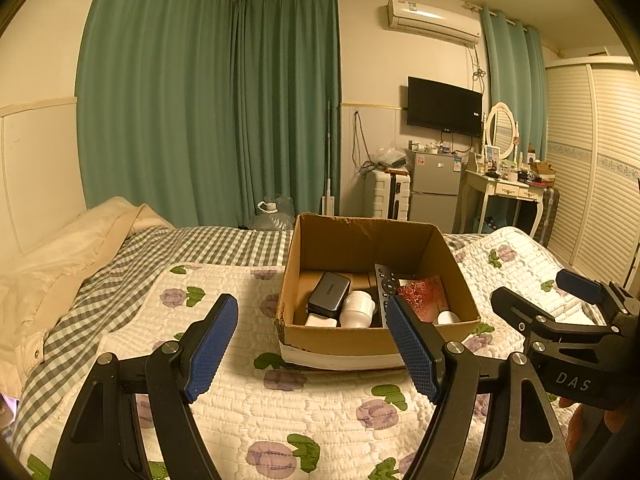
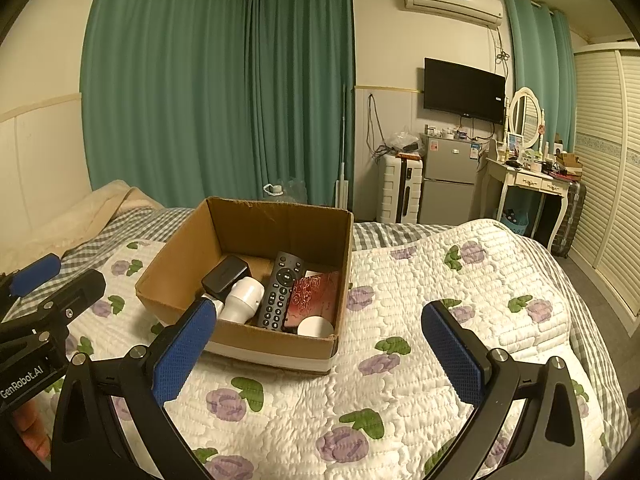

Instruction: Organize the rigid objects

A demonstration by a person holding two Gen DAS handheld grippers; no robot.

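A cardboard box (image 1: 320, 338) (image 2: 188, 256) rests on the floral quilt on the bed. Inside lie a black remote (image 1: 383, 285) (image 2: 280, 290), a black case (image 1: 330, 294) (image 2: 224, 274), a white bulb-shaped object (image 1: 357, 308) (image 2: 244, 298), a red patterned card (image 1: 426, 296) (image 2: 314, 294) and a small white round item (image 1: 448, 317) (image 2: 316, 327). My left gripper (image 1: 316, 346) hovers open just before the box, nothing between its blue pads. My right gripper (image 2: 320, 356) is open too, near the box's front right corner, empty.
The floral quilt (image 2: 420, 300) spreads to the right of the box; a grey checked sheet (image 1: 120, 264) and a cream blanket (image 1: 68, 248) lie to the left. Beyond the bed stand green curtains, a small fridge (image 1: 436, 184), a dressing table (image 2: 532, 180) and a slatted wardrobe.
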